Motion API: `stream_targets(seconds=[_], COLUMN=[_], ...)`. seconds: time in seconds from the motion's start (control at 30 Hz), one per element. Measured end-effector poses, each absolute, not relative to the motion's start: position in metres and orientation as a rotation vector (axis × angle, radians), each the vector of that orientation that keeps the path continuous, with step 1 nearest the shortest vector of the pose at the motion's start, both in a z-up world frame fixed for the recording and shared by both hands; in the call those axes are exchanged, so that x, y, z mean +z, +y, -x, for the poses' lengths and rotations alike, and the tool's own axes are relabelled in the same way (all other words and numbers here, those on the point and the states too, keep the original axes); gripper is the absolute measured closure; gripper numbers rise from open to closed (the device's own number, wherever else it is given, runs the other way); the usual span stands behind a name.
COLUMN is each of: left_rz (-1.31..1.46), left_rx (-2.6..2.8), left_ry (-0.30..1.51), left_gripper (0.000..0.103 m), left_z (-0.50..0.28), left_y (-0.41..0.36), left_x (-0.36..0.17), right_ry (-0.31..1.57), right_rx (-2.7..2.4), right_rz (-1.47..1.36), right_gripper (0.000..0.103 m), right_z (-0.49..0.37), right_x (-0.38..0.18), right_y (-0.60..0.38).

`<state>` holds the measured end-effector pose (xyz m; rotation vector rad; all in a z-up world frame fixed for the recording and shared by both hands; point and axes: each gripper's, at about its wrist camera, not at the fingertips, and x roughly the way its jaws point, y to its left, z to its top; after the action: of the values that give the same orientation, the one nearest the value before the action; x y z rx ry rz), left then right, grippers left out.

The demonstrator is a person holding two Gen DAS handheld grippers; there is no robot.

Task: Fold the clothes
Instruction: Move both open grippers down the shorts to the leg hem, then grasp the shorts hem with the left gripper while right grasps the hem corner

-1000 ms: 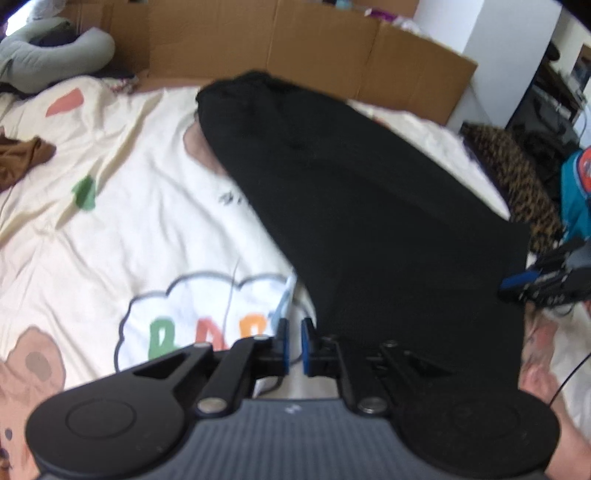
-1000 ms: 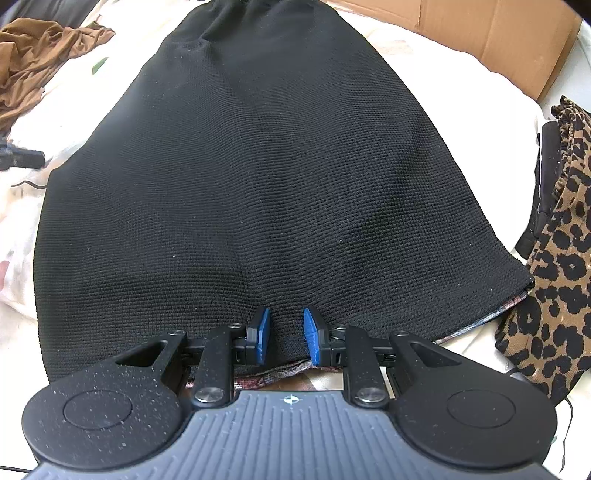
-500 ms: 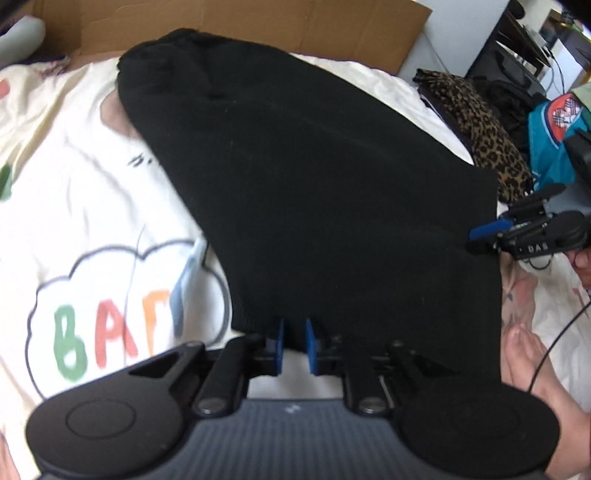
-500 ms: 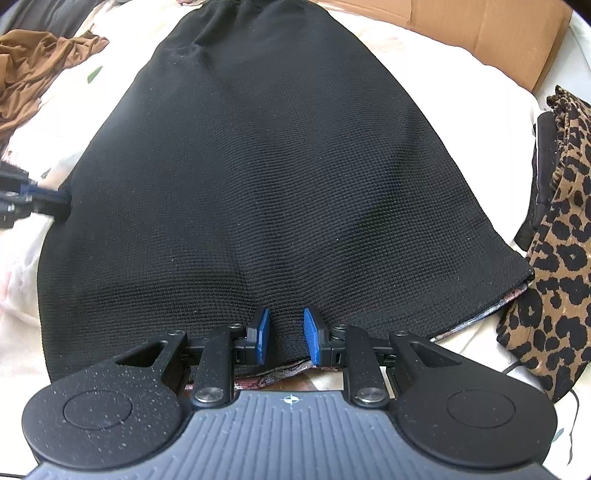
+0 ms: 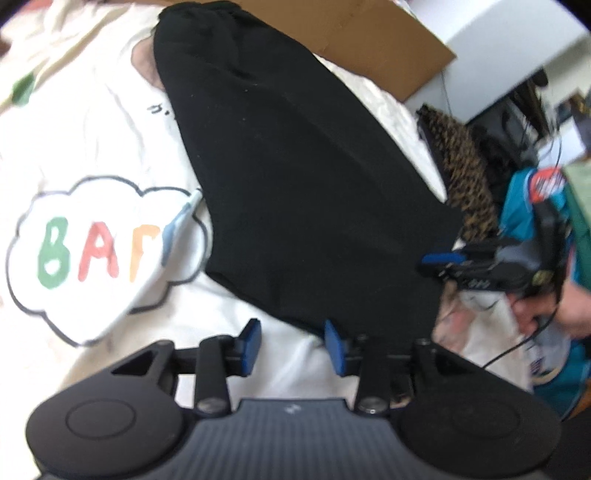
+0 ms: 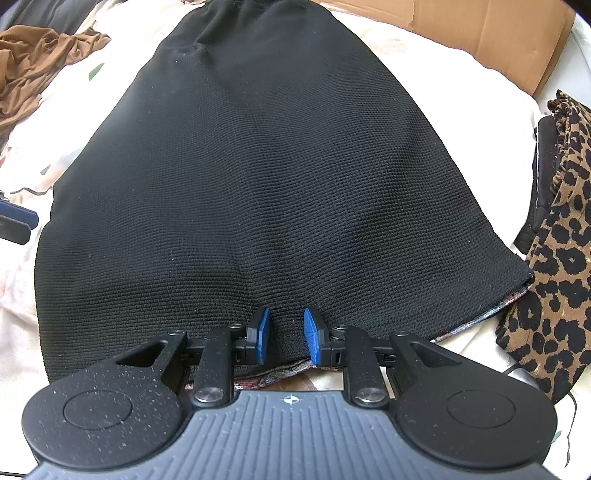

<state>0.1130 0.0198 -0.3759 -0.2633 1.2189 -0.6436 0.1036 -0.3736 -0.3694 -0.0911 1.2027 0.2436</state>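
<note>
Flat on the bed (image 6: pixel 424 55) lies the black skirt (image 6: pixel 266 177); left hand-held gripper (image 5: pixel 293 345) at its hem corner, jaws opening, nothing pinched; right hand-held gripper (image 6: pixel 286 338) partly open, hem between its pads, grip unclear.

A black knit skirt (image 6: pixel 266 166) lies spread flat on the bed (image 6: pixel 443 74), its narrow waist at the far end and its wide hem nearest the camera. The right hand-held gripper (image 6: pixel 285 338) sits over the middle of that hem, its blue pads (image 6: pixel 261 334) a little apart with the hem's fabric between them; whether they press on it cannot be told. A strip of patterned cloth (image 6: pixel 476 317) peeks out under the hem. A leopard-print garment (image 6: pixel 554 251) lies just beside the skirt's right corner. A brown garment (image 6: pixel 37 74) lies crumpled at the far left. The tip of the left hand-held gripper (image 6: pixel 16 221) shows at the left edge, beside the skirt's side. Cardboard (image 6: pixel 480 33) stands along the far side.
</note>
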Motion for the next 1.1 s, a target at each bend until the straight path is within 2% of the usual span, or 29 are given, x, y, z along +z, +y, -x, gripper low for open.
stream_targets(seconds=[0.57,0.63,0.73,0.8,0.97,1.1], left_rz=[0.643,0.728,0.878,0.935,0.968,0.977], left_rx=[-0.698,-0.703,-0.674,-0.674,-0.706,-0.699], left_ry=[1.42,1.419,1.43,1.424,1.441,1.446], left_gripper=[0.057,0.053,0.054,0.055,0.067,0.072], left_z=[-0.101,-0.1,-0.1,-0.099,-0.091,-0.085], left_y=[-0.032,-0.03,-0.022,-0.022,-0.032,-0.037], left_x=[-0.434,-0.443,-0.46,-0.466,-0.472,-0.474], right_ry=[1.193,1.192,1.191,1.189,1.182,1.172], right_rx=[0.249,0.252,0.253,0.253,0.254,0.246], right_rz=[0.086,0.084,0.082,0.079,0.073,0.051], right_gripper=[0.077,0.077,0.077,0.077,0.077,0.076], right_z=[-0.098,-0.098,-0.097,-0.096,-0.093,-0.093], right_x=[-0.353,-0.351,-0.348,-0.346,-0.341,-0.336], right_y=[-0.386,-0.388,-0.39,-0.392,-0.397,-0.402])
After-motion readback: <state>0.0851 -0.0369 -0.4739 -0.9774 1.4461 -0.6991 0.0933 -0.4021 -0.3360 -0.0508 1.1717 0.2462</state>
